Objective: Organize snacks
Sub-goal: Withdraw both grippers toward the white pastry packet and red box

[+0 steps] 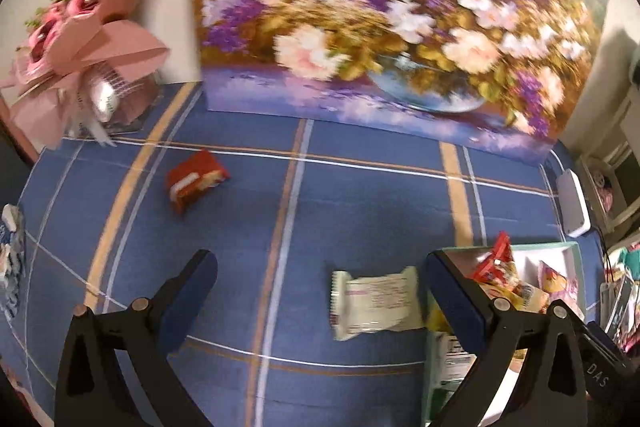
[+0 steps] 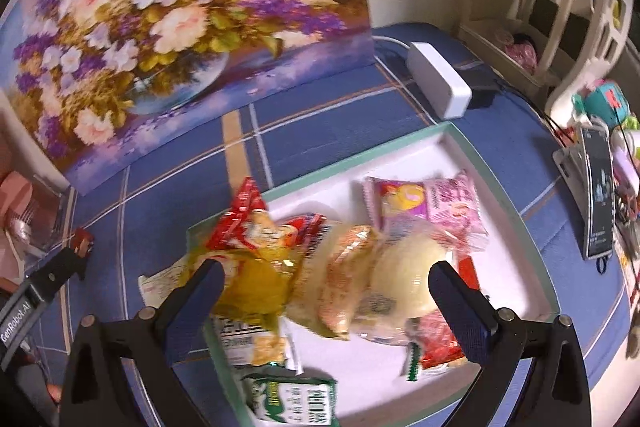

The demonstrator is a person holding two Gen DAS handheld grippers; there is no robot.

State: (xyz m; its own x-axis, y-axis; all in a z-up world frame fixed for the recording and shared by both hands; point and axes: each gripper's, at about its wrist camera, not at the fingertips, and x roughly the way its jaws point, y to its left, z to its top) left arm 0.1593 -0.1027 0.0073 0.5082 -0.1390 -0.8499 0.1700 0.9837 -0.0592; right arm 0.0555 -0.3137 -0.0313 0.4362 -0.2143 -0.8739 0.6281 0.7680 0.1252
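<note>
- The shallow white tray with the mint-green rim (image 2: 464, 141) is sitting on the blue plaid tablecloth (image 1: 360, 195), in front of the big floral painting (image 1: 380, 7).
- That tray is holding a heap of snacks: a red-and-yellow crinkled chip bag (image 2: 256, 243), a pink printed packet (image 2: 432, 207), a pale round bun in clear wrap (image 2: 408, 279), an orange-tinted clear packet (image 2: 348, 283), a red packet with a green edge (image 2: 436, 347) and a green-and-white sachet (image 2: 296, 399) at the tray's near corner.
- Your right gripper (image 2: 326, 287) is hovering over the tray's near half with its jaws spread wide and gripping nothing; the chip bag is lying by its left finger, the bun by its right one.
- Your left gripper (image 1: 320, 283) is also standing wide open and empty.
- A white flat wrapped snack (image 1: 372, 303) is lying on the cloth just outside the tray's left wall, between your left gripper's fingers and nearer the right one.
- A small red snack pack (image 1: 194, 181) is lying well to the left of the tray, closer to the painting.
</note>
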